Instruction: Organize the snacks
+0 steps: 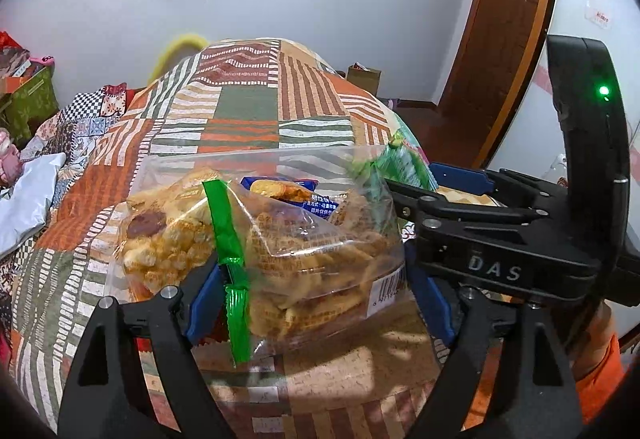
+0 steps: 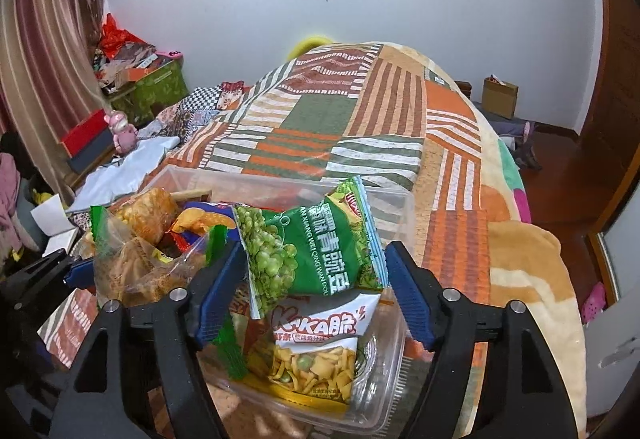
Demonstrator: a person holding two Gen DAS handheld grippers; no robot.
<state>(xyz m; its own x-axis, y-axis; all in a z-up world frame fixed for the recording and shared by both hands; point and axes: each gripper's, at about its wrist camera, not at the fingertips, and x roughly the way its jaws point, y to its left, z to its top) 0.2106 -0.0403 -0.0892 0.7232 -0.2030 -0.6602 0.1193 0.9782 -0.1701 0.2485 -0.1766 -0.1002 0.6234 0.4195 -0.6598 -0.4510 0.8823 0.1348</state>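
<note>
A clear plastic box point(image 2: 394, 199) stands on the bed and holds several snack packs. My left gripper point(image 1: 316, 299) is shut on a clear pack of golden biscuits point(image 1: 312, 251) with a green seam, held at the box's near left side; this pack also shows in the right wrist view point(image 2: 136, 267). My right gripper point(image 2: 316, 291) stands with its blue pads point(image 2: 408, 295) wide apart around a green pea pack point(image 2: 304, 251), which lies on a white "KAKA" snack pack point(image 2: 316, 343) in the box. I cannot tell whether the pads touch it. The right gripper point(image 1: 416, 195) also shows from the left.
The box rests on a patchwork blanket point(image 2: 360, 111) in orange, green and cream. A grey cloth point(image 2: 124, 167) and clutter lie at the bed's left. A wooden door point(image 1: 504, 19) and floor are on the right. A cardboard box point(image 2: 500, 97) sits beyond the bed.
</note>
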